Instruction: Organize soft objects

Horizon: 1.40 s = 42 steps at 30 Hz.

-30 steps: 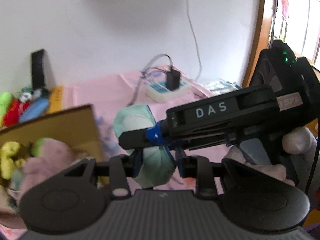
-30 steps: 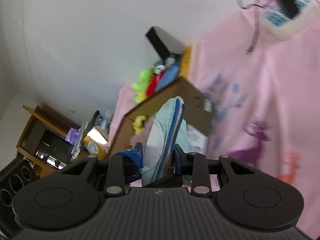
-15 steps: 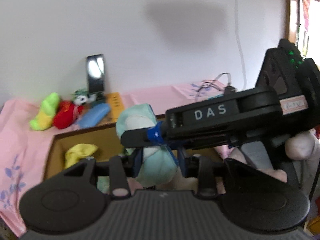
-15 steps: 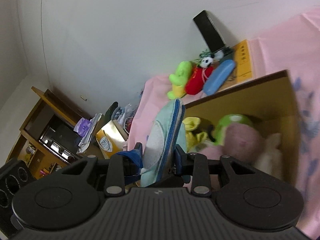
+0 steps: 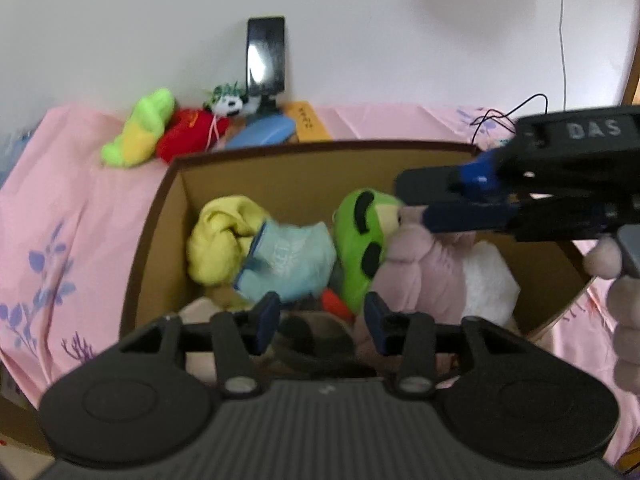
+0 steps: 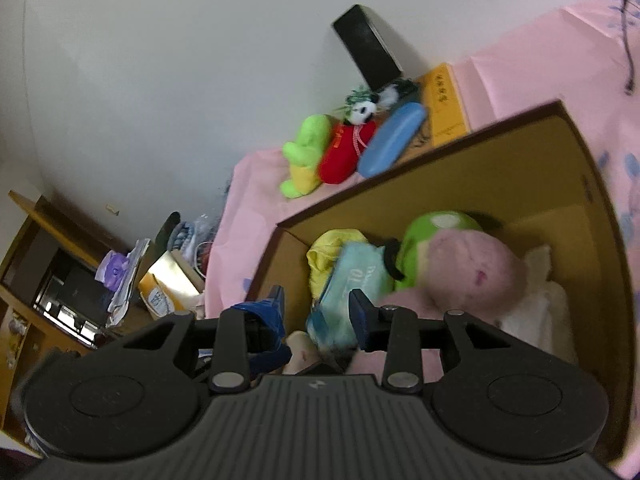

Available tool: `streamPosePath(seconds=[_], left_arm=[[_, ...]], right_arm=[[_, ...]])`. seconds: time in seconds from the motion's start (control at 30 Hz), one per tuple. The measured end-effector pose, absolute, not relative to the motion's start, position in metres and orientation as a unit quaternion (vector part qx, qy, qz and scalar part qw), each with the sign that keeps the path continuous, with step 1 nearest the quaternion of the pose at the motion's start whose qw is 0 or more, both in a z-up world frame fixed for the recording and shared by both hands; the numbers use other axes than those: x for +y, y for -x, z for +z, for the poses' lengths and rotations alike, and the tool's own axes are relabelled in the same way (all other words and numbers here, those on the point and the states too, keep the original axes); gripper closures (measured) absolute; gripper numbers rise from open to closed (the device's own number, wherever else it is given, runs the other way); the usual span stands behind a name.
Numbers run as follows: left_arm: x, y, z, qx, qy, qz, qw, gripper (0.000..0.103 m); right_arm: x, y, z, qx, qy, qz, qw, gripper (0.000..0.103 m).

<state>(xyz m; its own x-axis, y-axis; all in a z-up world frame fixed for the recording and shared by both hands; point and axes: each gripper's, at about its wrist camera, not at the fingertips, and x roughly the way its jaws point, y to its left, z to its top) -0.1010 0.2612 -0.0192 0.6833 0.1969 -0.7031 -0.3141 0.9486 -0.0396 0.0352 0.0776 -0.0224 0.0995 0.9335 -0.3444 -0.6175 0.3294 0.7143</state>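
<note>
In the left wrist view, a pink cloth point(image 5: 72, 208) printed with blue leaves is seen covering the surface, backed by a plain white wall point(image 5: 360, 32). An open cardboard box point(image 5: 160, 208) is set on the cloth, and in it a pale blue pouch point(image 5: 288, 256) is lying between a yellow soft toy point(image 5: 220, 236) on the left and a green plush point(image 5: 360, 248) on the right, with a pink plush point(image 5: 420, 276) further right. The left gripper point(image 5: 320, 320) is held above the near rim with its fingers spread wide and nothing between them. The right gripper point(image 5: 452, 204) is seen reaching in from the right over the pink plush, its fingers parted and bare. Bare cloth is left to the left of the box. In the right wrist view, the same box point(image 6: 600, 216) is seen tilted, the pouch point(image 6: 356, 280) resting just beyond the wide, unloaded fingers of the right gripper point(image 6: 316, 312). A green toy point(image 6: 304, 156), a red toy point(image 6: 344, 152) and a blue case point(image 6: 392, 140) are lined against the wall beyond the far rim, beside what may be a dark phone point(image 6: 368, 52). Low wooden furniture point(image 6: 48, 264) is seen at far left.
</note>
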Motion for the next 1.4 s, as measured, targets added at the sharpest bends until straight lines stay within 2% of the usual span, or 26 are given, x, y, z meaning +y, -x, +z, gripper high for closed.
streamPosePath(seconds=[0.17,0.33,0.37,0.5,0.8,1.4], left_arm=[[0.26,0.098,-0.026,0.384,0.076,0.141,0.909,0.053],[0.262,0.087,-0.033,0.405,0.083,0.149,0.898,0.053],[0.261,0.084,-0.035,0.411,0.082,0.151,0.895,0.053],[0.258,0.075,-0.039,0.43,0.08,0.165,0.884,0.053],[0.248,0.066,-0.04,0.449,0.075,0.188,0.87,0.053],[0.233,0.062,-0.032,0.456,0.076,0.192,0.866,0.05]], right_arm=[[0.065,-0.035,-0.033,0.407,-0.206,0.52,0.722,0.083],[0.049,-0.036,-0.039,0.414,-0.199,0.497,0.736,0.084],[0.046,-0.037,-0.042,0.417,-0.197,0.489,0.741,0.09],[0.043,-0.033,-0.038,0.396,-0.173,0.487,0.759,0.091],[0.05,-0.033,-0.04,0.389,-0.116,0.476,0.78,0.092],[0.033,-0.041,-0.037,0.381,-0.1,0.448,0.803,0.091]])
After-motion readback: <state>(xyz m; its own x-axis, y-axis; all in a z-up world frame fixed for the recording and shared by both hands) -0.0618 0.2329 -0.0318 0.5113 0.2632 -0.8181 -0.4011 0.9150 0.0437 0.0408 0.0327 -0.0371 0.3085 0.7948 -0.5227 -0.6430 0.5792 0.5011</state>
